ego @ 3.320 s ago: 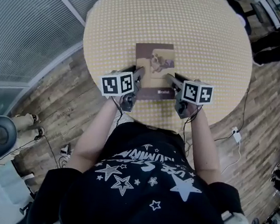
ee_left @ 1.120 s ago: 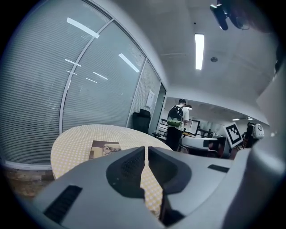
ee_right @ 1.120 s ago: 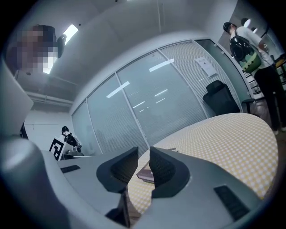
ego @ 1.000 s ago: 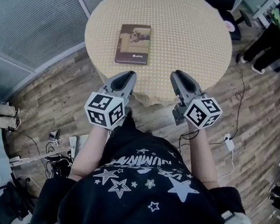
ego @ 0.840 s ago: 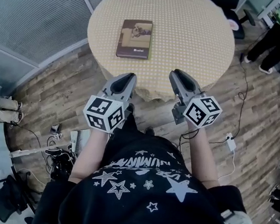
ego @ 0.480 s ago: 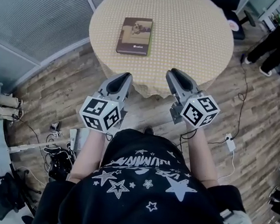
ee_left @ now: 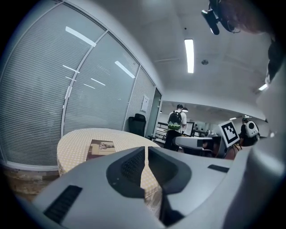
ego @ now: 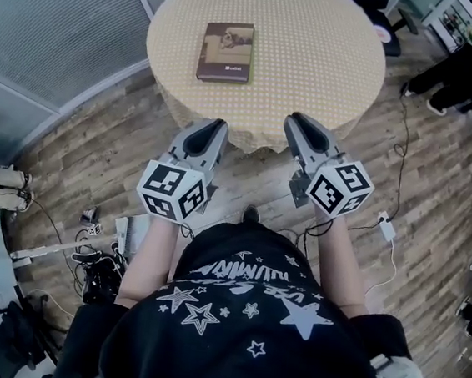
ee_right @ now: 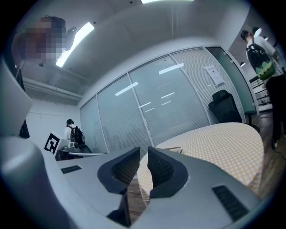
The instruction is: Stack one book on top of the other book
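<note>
1. The left gripper [ego: 212, 125] has its jaws pressed together, with only a hairline slit between the pads in the left gripper view [ee_left: 146, 150], and nothing is caught in it.
2. The right gripper [ego: 299, 119] has just been closing. Its jaws stand a narrow gap apart [ee_right: 143, 152] and hold nothing.
3. The book [ego: 226, 51], which has a brown cover with a dog photo, lies flat on the round table [ego: 326, 51]. It is straight ahead of the left gripper and well apart from it, and ahead and to the left of the right gripper.
4. A dark edge runs under the cover. Whether a second book lies beneath it cannot be told from these views.
5. In the left gripper view the book [ee_left: 101, 147] sits just left of the jaw tips. In the right gripper view it shows as a thin flat shape [ee_right: 172, 149] just right of them.
6. Both grippers are held side by side at the table's near edge, over the wooden floor [ego: 81, 143], and neither touches the yellow dotted tablecloth [ego: 271, 95].
7. Each marker cube [ego: 173, 191] sits at the rear of its gripper, close to the person's wrist.
8. Beyond the left gripper's tips, past the table, a person with a backpack [ee_left: 175, 121] stands.
</note>
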Available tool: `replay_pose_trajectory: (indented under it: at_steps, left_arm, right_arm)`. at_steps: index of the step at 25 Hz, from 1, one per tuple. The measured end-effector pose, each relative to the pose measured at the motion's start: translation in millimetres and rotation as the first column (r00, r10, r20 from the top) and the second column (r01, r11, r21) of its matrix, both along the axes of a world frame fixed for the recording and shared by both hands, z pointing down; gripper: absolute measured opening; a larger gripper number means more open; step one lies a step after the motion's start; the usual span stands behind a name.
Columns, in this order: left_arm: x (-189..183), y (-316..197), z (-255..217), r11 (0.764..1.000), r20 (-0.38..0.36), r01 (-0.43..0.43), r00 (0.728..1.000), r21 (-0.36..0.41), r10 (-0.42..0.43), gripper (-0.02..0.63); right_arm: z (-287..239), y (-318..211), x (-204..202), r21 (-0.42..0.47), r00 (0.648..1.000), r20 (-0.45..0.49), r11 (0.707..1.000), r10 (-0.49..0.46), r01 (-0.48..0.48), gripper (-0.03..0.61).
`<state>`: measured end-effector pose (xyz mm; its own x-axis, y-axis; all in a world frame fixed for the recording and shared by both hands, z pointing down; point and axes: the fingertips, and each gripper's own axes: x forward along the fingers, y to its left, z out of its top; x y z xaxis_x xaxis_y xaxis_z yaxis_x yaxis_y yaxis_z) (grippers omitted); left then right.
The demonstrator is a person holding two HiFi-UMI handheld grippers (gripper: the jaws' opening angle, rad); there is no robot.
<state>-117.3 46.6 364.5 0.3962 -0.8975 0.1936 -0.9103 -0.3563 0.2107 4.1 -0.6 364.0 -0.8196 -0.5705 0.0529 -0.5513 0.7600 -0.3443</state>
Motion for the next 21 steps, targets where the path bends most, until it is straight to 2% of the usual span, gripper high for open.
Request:
replay_pose_trajectory:
  at_steps: [4, 11, 21]
  left_arm:
    - [-10.1, 22.8, -3.3, 1.0, -0.011, -0.013, 1.0, 0.003, 0.013, 0.025]
    - [-25.2, 69.2, -0.7, 0.999, -0.016, -0.039, 0.999, -0.018, 0.039, 0.021]
    - [-20.5, 124.0, -3.1, 0.997, -0.015, -0.074, 0.997, -0.013, 0.074, 0.021]
  right_arm:
    - [-4.9, 27.9, -6.1, 0.034, 0.998, -0.05, 0.999, 0.029, -0.028, 0.063]
    - [-3.9, 76.7, -13.6, 0.001, 0.996, -0.058, 0.998, 0.068, -0.068, 0.051]
    - [1.0, 133.1, -16.5, -0.017, 0.995, -0.062, 0.997, 0.08, -0.081, 0.043]
